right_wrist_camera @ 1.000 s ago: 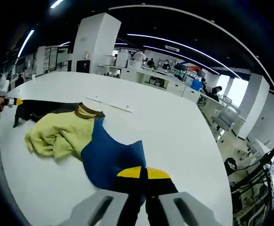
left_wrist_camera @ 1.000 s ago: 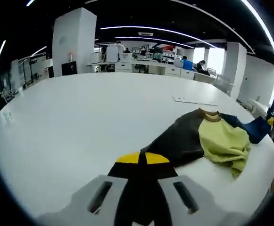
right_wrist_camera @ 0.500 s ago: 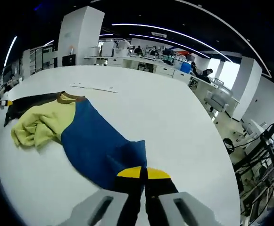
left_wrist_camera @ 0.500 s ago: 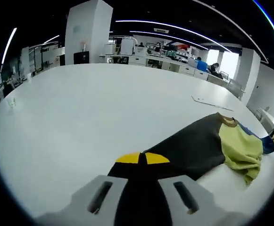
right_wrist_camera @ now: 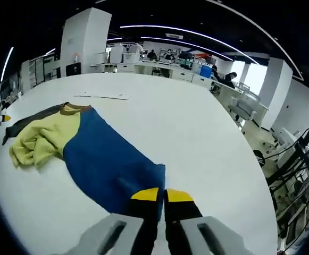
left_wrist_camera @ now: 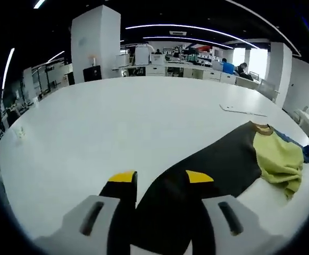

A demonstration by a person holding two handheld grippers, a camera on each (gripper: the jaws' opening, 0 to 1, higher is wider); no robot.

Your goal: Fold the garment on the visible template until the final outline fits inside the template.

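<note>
1. The garment (left_wrist_camera: 234, 164) lies stretched across the white surface (left_wrist_camera: 117, 122), its long axis running from one gripper to the other. In the left gripper view the dark sleeve leads away from the jaws toward the bunched yellow-green middle. In the right gripper view the garment (right_wrist_camera: 101, 159) shows its blue sleeve leading from the jaws toward the same bunch.

2. The left gripper (left_wrist_camera: 157, 180) has its jaws parted, with the end of the dark sleeve lying between them. It does not appear to be clamped. The cloth seems to rest on the surface there.

3. The right gripper (right_wrist_camera: 162, 195) has its jaws pressed together over the edge of the blue sleeve, gripping it at the cuff end.

4. Each sleeve end lies directly at its own gripper, so neither is nearer than the other. The crumpled body sits well apart from both, roughly midway.

5. A thin, flat, pale sheet (right_wrist_camera: 102, 96) lies on the surface beyond the collar. It may be the template, though this cannot be told for certain. The garment does not lie on it.

6. No containers are seen on the surface. The folding looks barely begun, since the body is not yet flattened.
</note>
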